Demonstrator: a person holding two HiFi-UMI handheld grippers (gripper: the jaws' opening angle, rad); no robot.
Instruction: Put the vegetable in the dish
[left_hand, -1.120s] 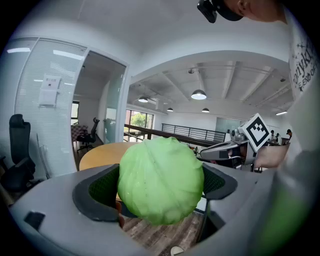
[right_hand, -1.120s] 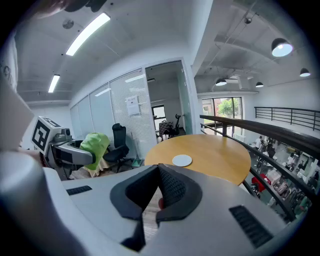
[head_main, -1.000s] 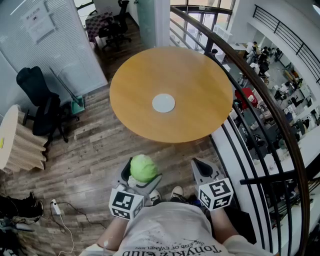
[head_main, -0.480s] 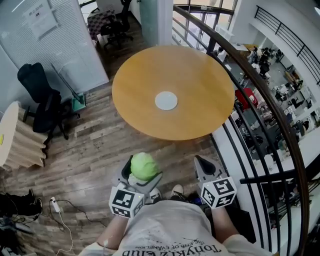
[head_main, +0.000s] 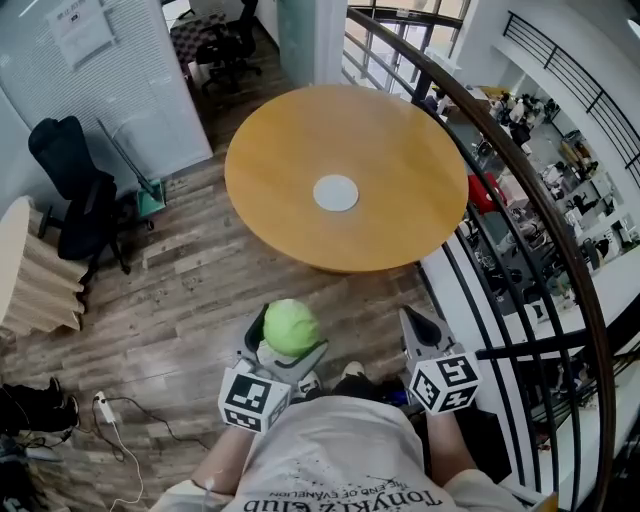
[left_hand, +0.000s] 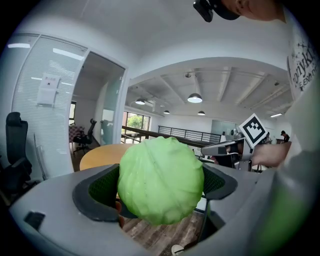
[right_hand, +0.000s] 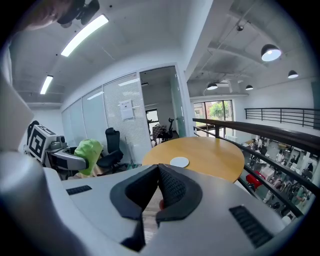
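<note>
- The left gripper (head_main: 287, 340) is held low in front of the person's shirt (head_main: 335, 450), its jaws clamped on either side of a round green cabbage (head_main: 291, 327). The cabbage fills the gap between the pads and hangs over the floor, well short of the table.
- The right gripper (head_main: 410, 322) is held beside it, apart from it, with its jaws pressed together and nothing between them.
- Open wooden floor (head_main: 190, 290) lies between the grippers and the near edge of the round wooden table (head_main: 400, 130).
- To the left, a cable (head_main: 110, 415) lies on the floor, with a ribbed pale stand (head_main: 40, 285) further out.
- To the right, a dark curved railing (head_main: 520, 200) runs close past the table's right edge.
- The white dish (head_main: 335, 192) sits near the middle of the table, with bare tabletop all round it.
- A black office chair (head_main: 70, 190) stands well left of the table, by a glass partition (head_main: 120, 70).
</note>
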